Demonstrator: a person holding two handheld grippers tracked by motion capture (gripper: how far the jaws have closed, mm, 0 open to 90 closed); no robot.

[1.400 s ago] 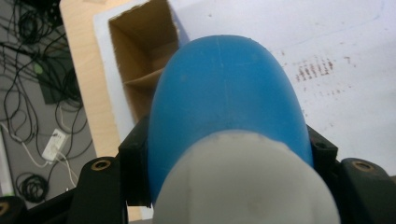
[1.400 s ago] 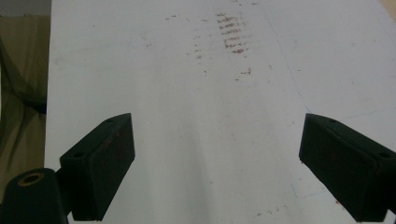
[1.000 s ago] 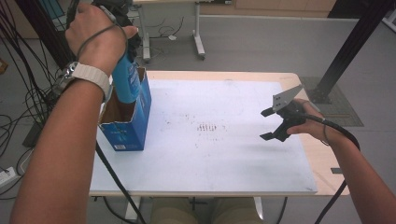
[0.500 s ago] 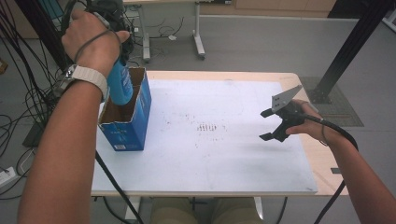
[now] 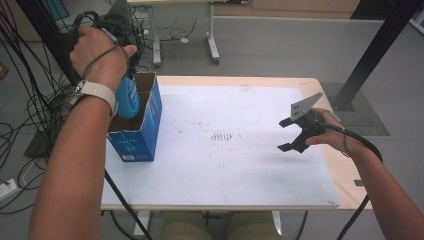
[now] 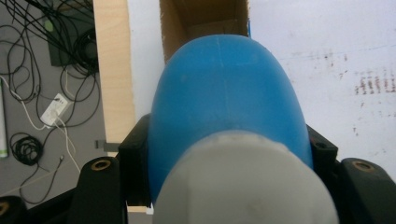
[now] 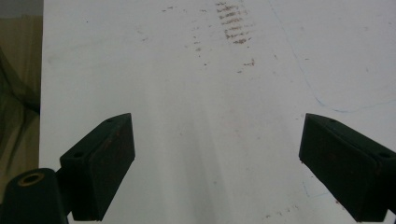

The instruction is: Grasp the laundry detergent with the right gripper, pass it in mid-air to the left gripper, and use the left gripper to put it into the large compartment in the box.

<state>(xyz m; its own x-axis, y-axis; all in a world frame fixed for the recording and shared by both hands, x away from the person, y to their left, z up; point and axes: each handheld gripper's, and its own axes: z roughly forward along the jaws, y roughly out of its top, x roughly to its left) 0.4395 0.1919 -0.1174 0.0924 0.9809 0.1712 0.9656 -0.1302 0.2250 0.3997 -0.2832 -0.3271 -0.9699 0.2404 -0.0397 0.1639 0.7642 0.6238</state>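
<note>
bottle (image 6: 224,102) clamped in left claw (image 6: 224,154) above box (image 5: 142,127).

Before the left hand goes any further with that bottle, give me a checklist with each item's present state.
1. Left gripper clamped on the bottle: ok, jaws against both its sides.
2. Bottle over the box opening: ok, its lower end is at the open top.
3. Box upright on the table: ok.
4. Room inside the box: cannot tell, the bottle hides most of it.
5. Right gripper out of the way: ok, open, empty, far across the table.
</note>
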